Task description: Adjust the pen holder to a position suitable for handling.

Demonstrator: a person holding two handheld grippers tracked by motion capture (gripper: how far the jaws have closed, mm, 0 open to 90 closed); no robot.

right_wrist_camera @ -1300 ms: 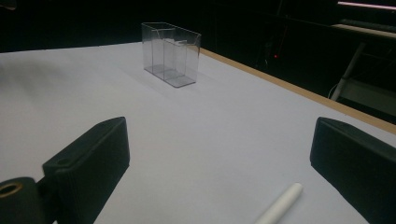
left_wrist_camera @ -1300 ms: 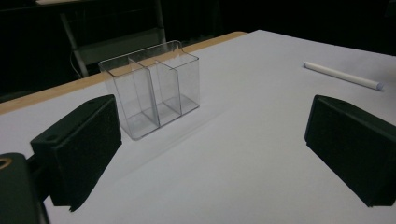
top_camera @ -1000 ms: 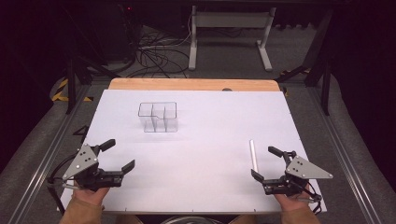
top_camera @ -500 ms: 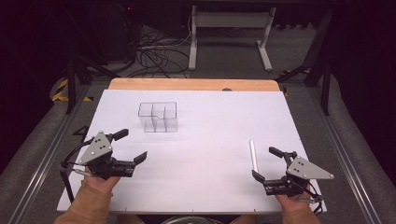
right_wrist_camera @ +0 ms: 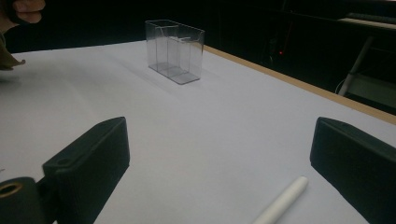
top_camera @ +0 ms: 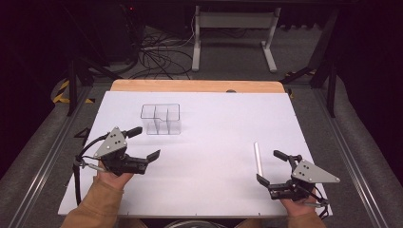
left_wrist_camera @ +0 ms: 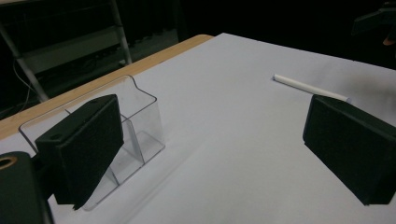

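Left claw (top_camera: 145,143) held low over the white-covered table (top_camera: 228,118), jaws spread wide apart, nothing between them. Just beyond it, near the far left part of the table, a clear plastic box with inner compartments (top_camera: 161,118), upright and seemingly empty. From the left gripper view, that box (left_wrist_camera: 135,126) seen partly behind the left jaw, not touching it; thin white stick (left_wrist_camera: 308,87) lying farther off, just past the right jaw.

Right claw (top_camera: 272,167) resting near the table's front right edge, jaws likewise wide apart and empty. White stick (top_camera: 258,158) lying flat on the table just beside this claw, nearly lengthwise toward the far edge. In the right gripper view, stick's end (right_wrist_camera: 282,200) between the two jaws, untouched; clear box (right_wrist_camera: 174,50) well apart, standing upright across the white surface.
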